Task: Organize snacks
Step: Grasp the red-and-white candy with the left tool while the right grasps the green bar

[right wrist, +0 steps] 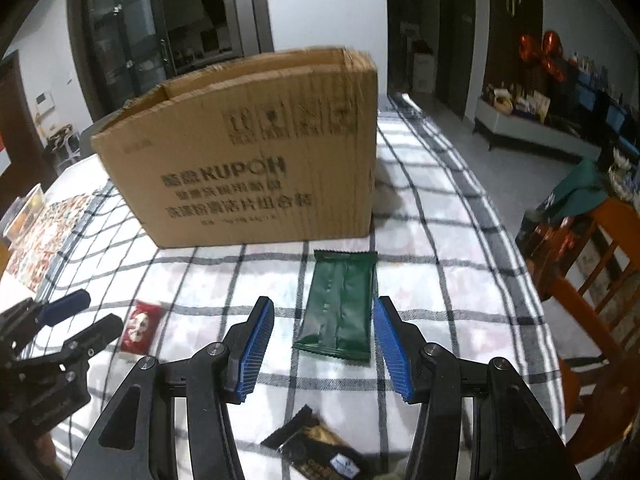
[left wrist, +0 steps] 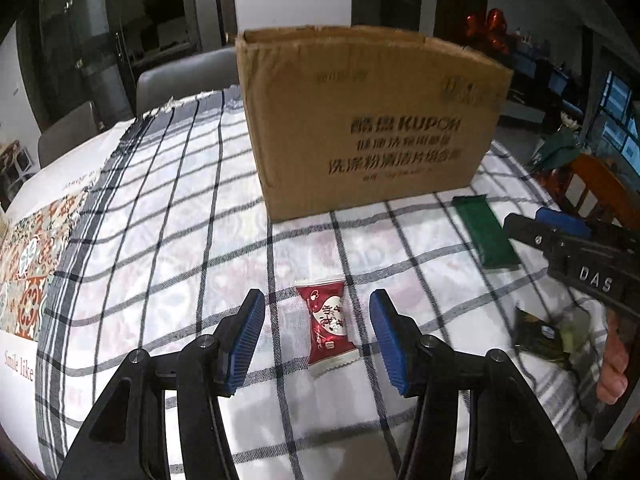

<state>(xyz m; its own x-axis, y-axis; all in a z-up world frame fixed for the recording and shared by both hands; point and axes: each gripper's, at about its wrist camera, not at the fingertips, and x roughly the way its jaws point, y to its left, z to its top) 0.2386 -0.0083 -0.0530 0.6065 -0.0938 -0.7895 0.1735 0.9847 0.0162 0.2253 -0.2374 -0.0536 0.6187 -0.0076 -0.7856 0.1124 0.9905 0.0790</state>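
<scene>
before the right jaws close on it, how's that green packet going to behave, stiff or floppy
Probably floppy: the green packet is a thin foil-like wrapper with creases, lying flat on the checked cloth. It looks light, so it may slide rather than resist a push. Its glossy skin could slip unless pinched across the middle.

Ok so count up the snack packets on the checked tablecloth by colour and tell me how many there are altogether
Red packets: 1, the red candy packet between the open fingers of the left hand-held gripper.
Green packets: 1, the green snack packet ahead of the open right hand-held gripper.
Black-and-gold packets: 1, the black and gold packet.
Total: 3, all outside the cardboard box.
</scene>
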